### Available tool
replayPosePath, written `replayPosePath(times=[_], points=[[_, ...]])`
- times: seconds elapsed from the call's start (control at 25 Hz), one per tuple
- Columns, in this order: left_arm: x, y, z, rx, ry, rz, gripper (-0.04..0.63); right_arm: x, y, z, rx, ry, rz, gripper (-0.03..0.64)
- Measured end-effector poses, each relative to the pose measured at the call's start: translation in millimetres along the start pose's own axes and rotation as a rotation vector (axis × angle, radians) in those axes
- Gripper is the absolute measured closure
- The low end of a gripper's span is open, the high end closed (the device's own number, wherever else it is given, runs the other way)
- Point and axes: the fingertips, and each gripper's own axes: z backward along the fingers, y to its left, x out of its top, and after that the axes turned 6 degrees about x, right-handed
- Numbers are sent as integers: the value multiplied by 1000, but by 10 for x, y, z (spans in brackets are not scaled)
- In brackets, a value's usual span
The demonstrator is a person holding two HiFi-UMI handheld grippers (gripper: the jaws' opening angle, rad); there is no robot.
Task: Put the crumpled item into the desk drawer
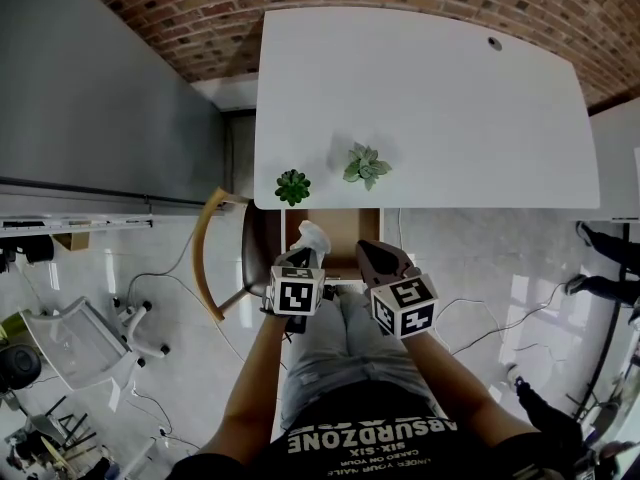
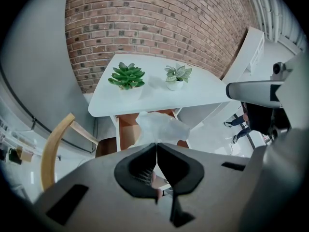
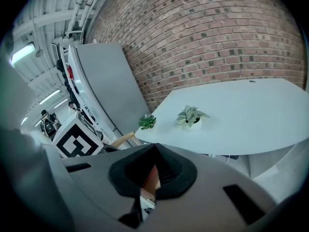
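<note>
The crumpled white item hangs over the open wooden desk drawer, just below the white desk's front edge. My left gripper is shut on it. In the left gripper view the item bulges out beyond the closed tips of the left gripper, with the brown drawer behind it. To the right, my right gripper stays close to the drawer. In its own view the right gripper is shut with nothing gripped.
Two small potted plants stand near the front edge of the white desk. A wooden chair sits left of the drawer. A grey partition fills the left side. A person's legs show at far right.
</note>
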Motion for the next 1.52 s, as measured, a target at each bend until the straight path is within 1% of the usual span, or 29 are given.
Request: replayPosePath(times=[0.6,1.16,1.52], points=[[-40,38,-183,-6,25,-8,584,-25,-50,-131,-4,8,-14,618],[-85,85,-316,-3,52,8,585,-84,-82,-193,-8,8,-14,618],[-134,70,-409,-1,61,5,585,-134,-122,-205,-12,9,-21,618]])
